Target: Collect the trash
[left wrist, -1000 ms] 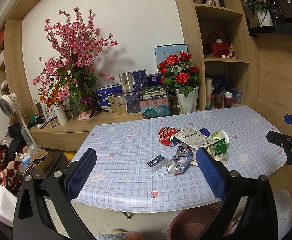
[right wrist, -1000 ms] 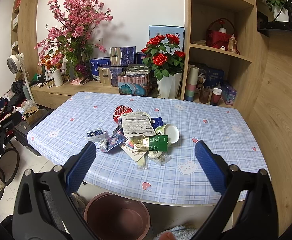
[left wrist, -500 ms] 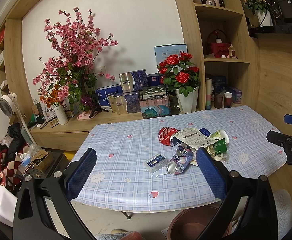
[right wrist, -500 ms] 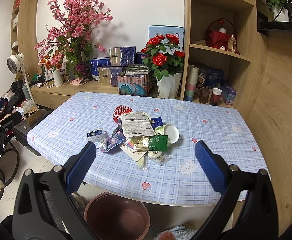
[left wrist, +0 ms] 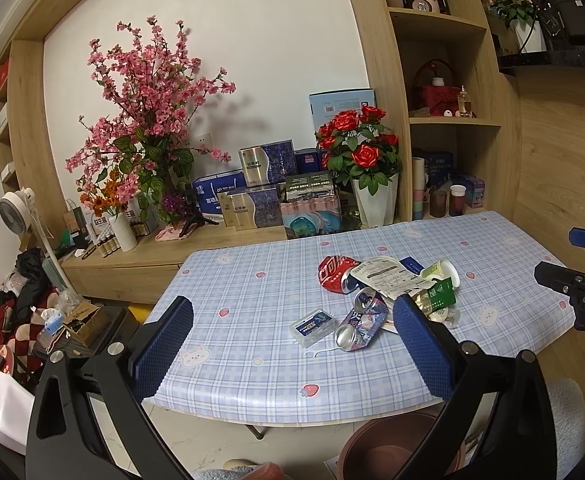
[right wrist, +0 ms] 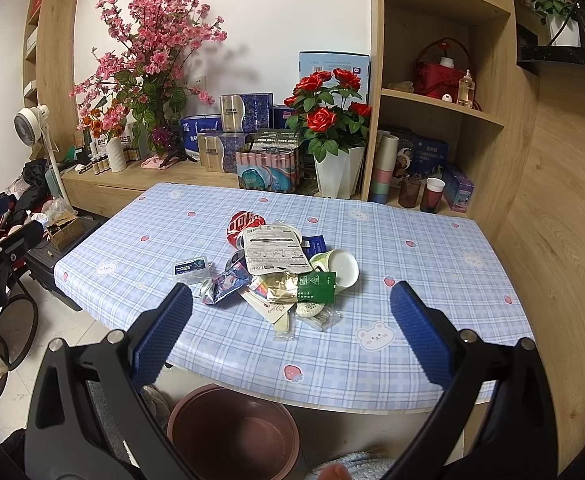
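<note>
A heap of trash lies mid-table: a crushed red can point(right wrist: 243, 225), a white printed pouch point(right wrist: 273, 251), a paper cup point(right wrist: 337, 267), a green sachet point(right wrist: 316, 287), a crumpled blue can point(left wrist: 359, 322) and a small flat box point(left wrist: 313, 323). A brown bin point(right wrist: 232, 432) stands on the floor under the table's near edge. My left gripper point(left wrist: 292, 344) hangs open before the table's front left, nothing between its fingers. My right gripper point(right wrist: 290, 332) is open too, held off the near edge above the bin.
The table point(right wrist: 432, 240) wears a blue checked cloth. Behind it a wooden ledge carries boxes, a rose pot point(right wrist: 338, 140) and a pink blossom vase point(left wrist: 124, 232). Shelves rise at the right. Clutter and a fan point(left wrist: 20, 210) fill the floor at left.
</note>
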Demonstrator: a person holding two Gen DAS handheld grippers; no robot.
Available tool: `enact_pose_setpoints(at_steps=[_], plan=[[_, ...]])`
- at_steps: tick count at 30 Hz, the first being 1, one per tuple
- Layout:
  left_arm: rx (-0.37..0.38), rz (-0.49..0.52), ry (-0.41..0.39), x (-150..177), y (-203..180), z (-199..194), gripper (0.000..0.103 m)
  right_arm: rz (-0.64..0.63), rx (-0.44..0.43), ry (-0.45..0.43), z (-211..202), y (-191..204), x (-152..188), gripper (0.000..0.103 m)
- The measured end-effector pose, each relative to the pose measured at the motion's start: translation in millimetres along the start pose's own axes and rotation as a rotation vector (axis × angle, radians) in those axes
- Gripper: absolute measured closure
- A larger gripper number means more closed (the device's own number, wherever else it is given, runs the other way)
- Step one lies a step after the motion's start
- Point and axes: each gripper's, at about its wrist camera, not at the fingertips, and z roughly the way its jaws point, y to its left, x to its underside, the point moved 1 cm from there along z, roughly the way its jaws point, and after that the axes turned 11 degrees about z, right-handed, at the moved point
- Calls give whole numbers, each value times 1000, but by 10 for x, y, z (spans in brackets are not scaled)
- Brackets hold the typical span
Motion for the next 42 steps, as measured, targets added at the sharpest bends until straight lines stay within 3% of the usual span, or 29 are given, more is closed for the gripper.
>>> enact_pose_setpoints(at_steps=[15, 21, 28, 32, 38, 42], plan=[[-1, 2, -4, -63, 30, -17, 5, 0, 1, 1, -2, -3, 13, 5], [1, 16, -67, -52, 11, -49, 5, 22, -17, 11, -12, -30, -43, 5], [76, -103, -81, 123, 125, 126, 5, 36, -26, 27, 169, -96, 124, 5], [171, -243, -176, 361, 228, 249, 5, 93, -45, 60, 385, -196, 260, 5], [212, -217, -21, 598, 113, 699, 5, 111, -29, 119, 740, -264, 442, 5], [189, -197, -17, 759, 54, 882, 5, 80, 1, 162, 929, -289, 559, 5]])
